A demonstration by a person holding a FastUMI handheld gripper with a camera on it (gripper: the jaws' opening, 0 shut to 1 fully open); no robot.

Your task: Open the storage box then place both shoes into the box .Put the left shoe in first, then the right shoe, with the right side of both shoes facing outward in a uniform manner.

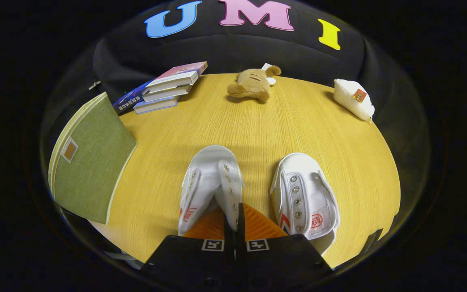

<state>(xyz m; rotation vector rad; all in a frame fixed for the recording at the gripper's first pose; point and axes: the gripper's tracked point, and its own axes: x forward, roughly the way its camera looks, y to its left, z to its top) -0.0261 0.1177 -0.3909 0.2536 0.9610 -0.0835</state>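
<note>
Staged booth: black cloth wall [233, 48], round wooden table [258, 125], props.

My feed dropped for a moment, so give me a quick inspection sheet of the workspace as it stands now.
Surface: wooden table, bare between the things.
Job's things: left-hand white shoe has the eyelet flap of its upper pinched between the fingers; second white shoe sits on the table beside it, untouched. Green fabric storage box stands at the table's left edge; whether it is open cannot be told.
Clutter: stack of books, brown plush toy, white pouch, all along the far edge.
Gripper: gripper shut on the left-hand white shoe's flap.
Cables: nothing seen.
Surroundings: black cloth booth wall behind the table.
</note>
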